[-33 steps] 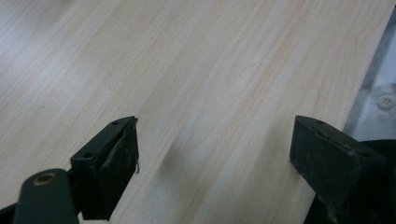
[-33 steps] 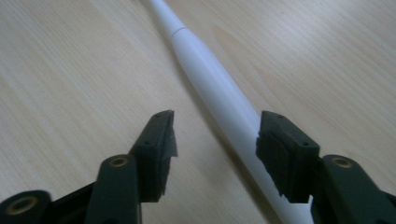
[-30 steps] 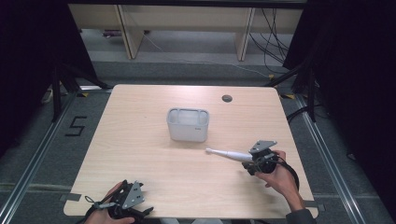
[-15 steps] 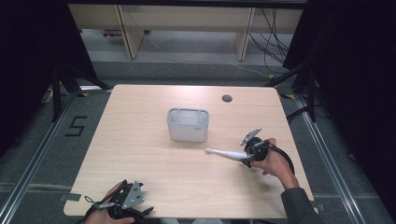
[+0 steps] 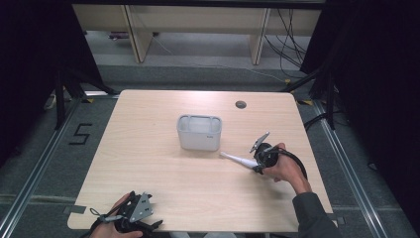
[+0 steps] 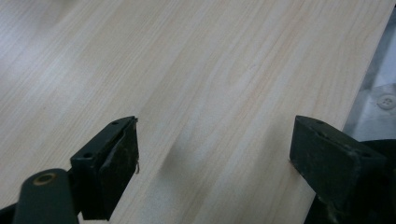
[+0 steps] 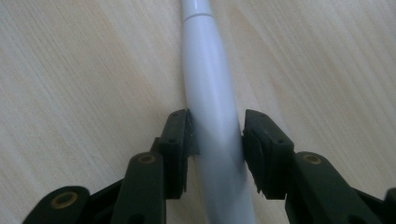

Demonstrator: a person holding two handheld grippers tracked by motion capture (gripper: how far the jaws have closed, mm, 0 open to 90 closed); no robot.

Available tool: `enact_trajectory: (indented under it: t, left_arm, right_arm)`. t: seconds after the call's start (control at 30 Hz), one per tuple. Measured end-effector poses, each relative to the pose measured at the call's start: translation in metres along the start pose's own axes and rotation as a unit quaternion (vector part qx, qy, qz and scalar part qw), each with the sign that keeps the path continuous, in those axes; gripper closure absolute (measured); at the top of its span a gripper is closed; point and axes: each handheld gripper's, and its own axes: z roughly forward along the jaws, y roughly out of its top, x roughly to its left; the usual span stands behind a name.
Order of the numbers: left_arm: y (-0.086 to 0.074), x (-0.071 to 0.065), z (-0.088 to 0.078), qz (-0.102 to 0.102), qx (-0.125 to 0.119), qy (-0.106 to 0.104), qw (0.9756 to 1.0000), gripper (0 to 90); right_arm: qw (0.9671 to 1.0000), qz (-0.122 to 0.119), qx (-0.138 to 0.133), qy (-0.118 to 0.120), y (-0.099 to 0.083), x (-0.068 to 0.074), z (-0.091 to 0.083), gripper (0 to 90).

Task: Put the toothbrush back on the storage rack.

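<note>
One white handle-shaped tool point(image 5: 236, 159) is lying flat on the table point(image 5: 148, 148), just in front of the grey bin point(image 5: 199, 132) and pointing toward it, so the pick-up is only beginning: the tool is not yet lifted, and carrying it anywhere, likely to the bin, is still remaining. The right gripper point(image 7: 217, 135) is straddling its thick end, its jaws having just been closing, the pads now sitting against both sides. The left gripper point(image 6: 215, 149) is waiting at the near edge, jaws standing wide apart and holding nothing.
</note>
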Motion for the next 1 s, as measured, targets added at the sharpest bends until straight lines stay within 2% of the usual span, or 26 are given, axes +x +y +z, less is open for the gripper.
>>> enact_trajectory:
  t: [0.2, 0.23, 0.33, 0.37, 0.43, 0.47, 0.53, 0.57, 0.6, 0.63, 0.7, 0.87, 0.93, 0.97, 1.0]
  left_arm:
    - [0.0, 0.0, 0.0, 0.0, 0.0, 0.0, 1.0, 15.3]
    - [0.0, 0.0, 0.0, 0.0, 0.001, 0.0, 1.0, 15.3]
    - [0.0, 0.0, 0.0, 0.001, 0.0, 0.0, 1.0, 15.4]
    - [0.0, 0.0, 0.0, 0.001, 0.0, 0.0, 1.0, 15.3]
    - [0.0, 0.0, 0.0, 0.0, 0.001, 0.001, 1.0, 15.3]
    - [0.0, 0.0, 0.0, 0.0, 0.0, 0.0, 1.0, 15.3]
    - [0.0, 0.0, -0.001, 0.001, 0.002, 0.0, 1.0, 15.3]
    - [0.0, -0.001, 0.0, 0.002, 0.004, 0.009, 0.9999, 15.3]
    - [0.0, -0.001, 0.0, 0.002, 0.004, 0.009, 0.9999, 15.3]
    - [0.0, 0.0, 0.0, 0.001, 0.004, 0.001, 1.0, 15.3]
    - [0.0, 0.0, -0.001, 0.002, 0.003, -0.002, 1.0, 15.4]
    - [0.0, 0.0, 0.0, 0.001, 0.0, 0.0, 1.0, 15.3]
    - [0.0, 0.0, 0.0, 0.002, 0.0, 0.0, 1.0, 15.3]
    - [0.0, 0.0, 0.0, 0.002, 0.0, 0.0, 1.0, 15.3]
    - [0.0, 0.0, 0.0, 0.002, 0.0, 0.0, 1.0, 15.3]
  right_arm:
    - [0.9999, 0.002, 0.015, 0.008, 0.005, -0.001, 0.003, 63.8]
    - [0.9996, 0.002, 0.026, 0.01, 0.007, -0.001, 0.004, 65.2]
    - [0.9992, 0.009, 0.037, 0.014, 0.01, -0.002, 0.006, 65.8]
    - [0.9991, 0.004, 0.039, 0.017, 0.011, -0.003, 0.006, 65.8]
    - [0.9986, 0.014, 0.046, 0.021, 0.012, -0.003, 0.006, 65.9]
    - [0.9987, 0.008, 0.047, 0.021, 0.012, -0.004, 0.007, 66.0]
    - [0.9979, 0.011, 0.061, 0.022, 0.013, -0.002, 0.006, 66.1]
    - [0.9973, 0.012, 0.069, 0.022, 0.014, -0.001, 0.005, 66.1]
    - [0.9973, 0.012, 0.069, 0.022, 0.014, -0.001, 0.005, 66.1]
    - [0.9965, 0.011, 0.078, 0.03, 0.014, 0.0, 0.005, 66.1]
    - [0.9951, 0.016, 0.09, 0.038, 0.015, 0.001, 0.004, 66.1]
    - [0.994, 0.015, 0.1, 0.044, 0.016, 0.001, 0.005, 66.0]
    - [0.9939, 0.007, 0.099, 0.047, 0.017, -0.001, 0.006, 66.0]
    - [0.9937, 0.022, 0.1, 0.047, 0.016, 0.0, 0.006, 66.0]
    - [0.9936, 0.022, 0.1, 0.047, 0.017, 0.0, 0.006, 66.0]
